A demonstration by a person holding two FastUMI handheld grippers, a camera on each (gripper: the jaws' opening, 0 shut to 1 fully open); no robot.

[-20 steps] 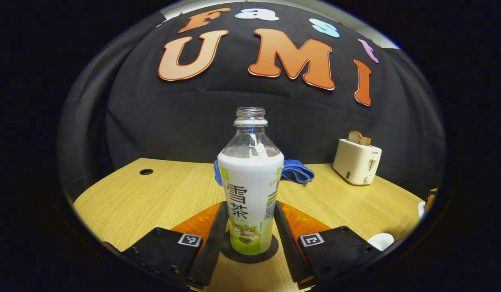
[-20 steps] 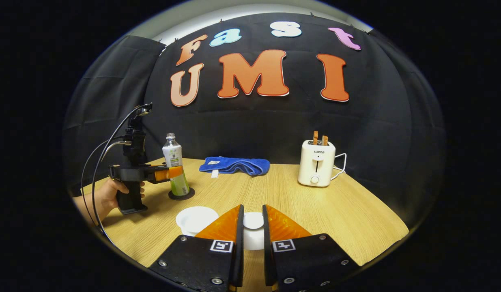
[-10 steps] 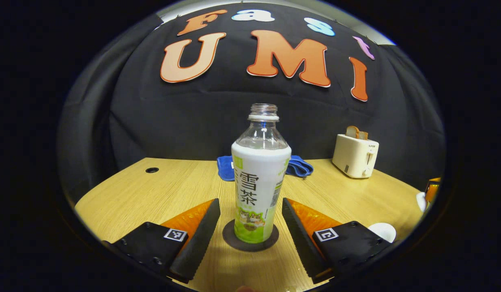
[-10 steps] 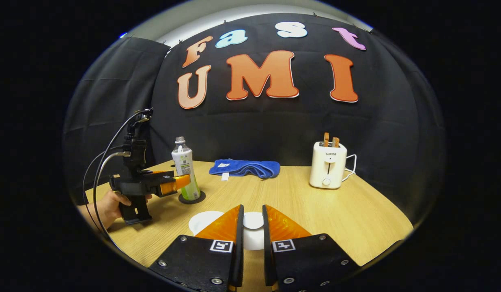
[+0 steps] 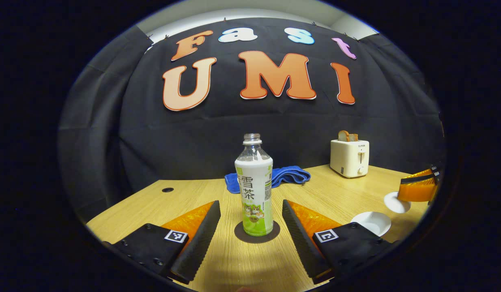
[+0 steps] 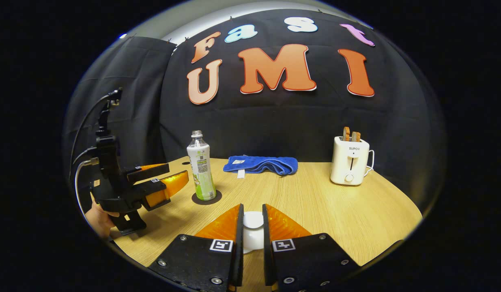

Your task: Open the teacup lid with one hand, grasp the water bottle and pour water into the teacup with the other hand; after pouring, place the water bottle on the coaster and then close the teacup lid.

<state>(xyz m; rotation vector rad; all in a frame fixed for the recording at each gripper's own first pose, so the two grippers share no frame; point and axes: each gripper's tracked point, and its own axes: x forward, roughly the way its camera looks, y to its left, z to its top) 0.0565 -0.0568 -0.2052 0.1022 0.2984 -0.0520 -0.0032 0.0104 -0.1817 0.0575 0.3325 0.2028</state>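
Note:
The water bottle [image 5: 253, 190], uncapped with a white and green label, stands upright on the dark round coaster [image 5: 257, 234]. My left gripper [image 5: 250, 202] is open, its fingers either side of the bottle and nearer to me, not touching it. Far right in the left gripper view sits the open white teacup [image 5: 371, 222]; the white lid [image 5: 396, 202] hangs just above and beside it. My right gripper [image 6: 252, 209] is shut on the lid [image 6: 253, 221]. The right gripper view has the bottle [image 6: 201, 166] on the coaster [image 6: 207, 197], with the left gripper [image 6: 178, 172] to its left.
A cream toaster [image 6: 349, 166] with bread in its slots stands at the back right of the wooden table [image 6: 323, 211]. A folded blue towel [image 6: 260, 164] lies at the back behind the bottle. A hand [image 6: 97, 215] holds the left gripper's handle.
My left gripper let go of the bottle, opened and drew back from it; the bottle stays on the coaster. My right gripper keeps hold of the lid and has shifted slightly.

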